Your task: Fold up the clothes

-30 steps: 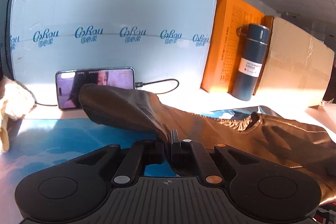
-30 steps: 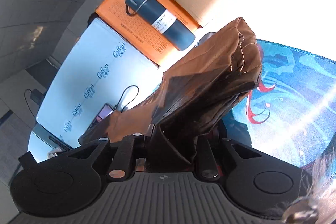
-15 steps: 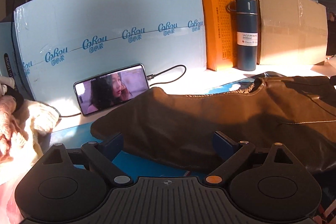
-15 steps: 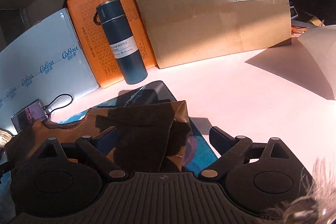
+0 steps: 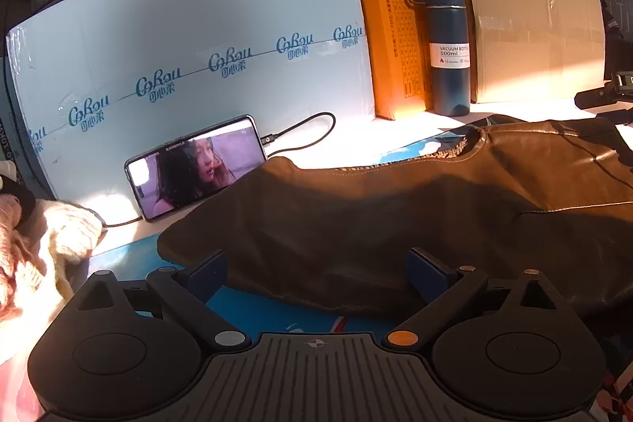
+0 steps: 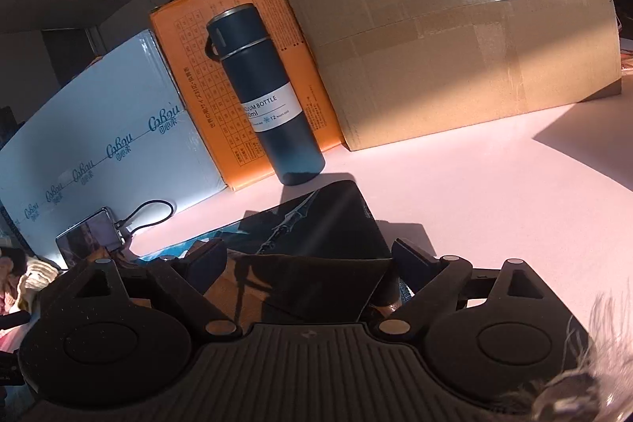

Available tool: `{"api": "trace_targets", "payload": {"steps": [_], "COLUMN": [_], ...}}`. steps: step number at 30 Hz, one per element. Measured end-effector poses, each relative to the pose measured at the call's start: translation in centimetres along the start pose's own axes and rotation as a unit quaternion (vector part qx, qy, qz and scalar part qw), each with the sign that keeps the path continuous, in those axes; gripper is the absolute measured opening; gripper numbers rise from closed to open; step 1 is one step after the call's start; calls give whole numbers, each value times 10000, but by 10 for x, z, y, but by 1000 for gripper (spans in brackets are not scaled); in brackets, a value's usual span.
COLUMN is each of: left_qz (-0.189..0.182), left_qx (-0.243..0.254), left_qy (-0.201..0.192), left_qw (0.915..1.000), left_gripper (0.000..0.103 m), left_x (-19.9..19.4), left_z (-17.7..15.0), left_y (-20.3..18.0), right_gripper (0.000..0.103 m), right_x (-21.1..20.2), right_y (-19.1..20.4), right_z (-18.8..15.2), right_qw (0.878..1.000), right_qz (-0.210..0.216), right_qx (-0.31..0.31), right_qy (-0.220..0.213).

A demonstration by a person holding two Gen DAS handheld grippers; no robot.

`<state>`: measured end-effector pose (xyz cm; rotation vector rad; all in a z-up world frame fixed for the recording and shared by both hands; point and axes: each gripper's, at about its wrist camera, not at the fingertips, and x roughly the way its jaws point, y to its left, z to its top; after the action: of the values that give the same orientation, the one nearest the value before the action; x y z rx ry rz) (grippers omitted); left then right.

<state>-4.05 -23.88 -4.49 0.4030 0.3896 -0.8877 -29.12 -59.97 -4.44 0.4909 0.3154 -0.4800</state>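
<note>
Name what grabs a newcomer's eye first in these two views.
The brown leather garment sprawls across the blue mat, in front of the left gripper, whose jaws are opening. Behind it a lit phone leans on the pale blue box. A dark vacuum bottle stands upright before the orange box.

Along the back of the bench (image 6: 494, 192) stands a pale blue carton (image 5: 190, 50) printed with a repeated logo, then an orange box (image 5: 391, 38) and a taped cardboard box (image 6: 467, 38). A dark blue vacuum bottle (image 5: 449, 46) stands upright in front of the orange box. A phone (image 5: 198, 169) leans on the blue carton, screen lit, with a black cable (image 5: 304, 133) plugged in.
</note>
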Motion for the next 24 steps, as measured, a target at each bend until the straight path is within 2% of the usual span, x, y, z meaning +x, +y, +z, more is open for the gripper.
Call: {"api": "trace_targets", "payload": {"steps": [3, 9, 11, 13, 15, 17, 21, 24], "left_qz": [-7, -13, -17, -25, -36, -44, -56, -70], "left_qx": [23, 34, 40, 39, 36, 46, 60, 66], "left_qy": [5, 32, 47, 55, 62, 76, 97, 109], "left_qw": [10000, 10000, 10000, 10000, 10000, 10000, 9999, 9999], "left_gripper": [99, 99, 99, 99, 99, 99, 99, 99], "left_x": [0, 1, 1, 1, 2, 2, 3, 3], "left_z": [0, 1, 1, 1, 1, 1, 1, 1], "left_y": [-1, -1, -1, -1, 0, -1, -2, -2], "right_gripper": [92, 89, 80, 76, 64, 50, 45, 38], "right_x": [-2, 19, 20, 18, 17, 13, 12, 23], "right_y": [6, -4, -2, 3, 7, 5, -1, 3], "right_z": [1, -4, -5, -5, -4, -2, -1, -4], "right_qw": [9991, 9973, 9973, 9969, 9959, 9954, 9931, 9919], "right_qz": [256, -192, -20, 47, 58, 262, 739, 535], "right_qx": [-278, -440, -465, -609, -779, -791, -702, -838], "right_qy": [166, 561, 570, 502, 457, 464, 574, 785]}}
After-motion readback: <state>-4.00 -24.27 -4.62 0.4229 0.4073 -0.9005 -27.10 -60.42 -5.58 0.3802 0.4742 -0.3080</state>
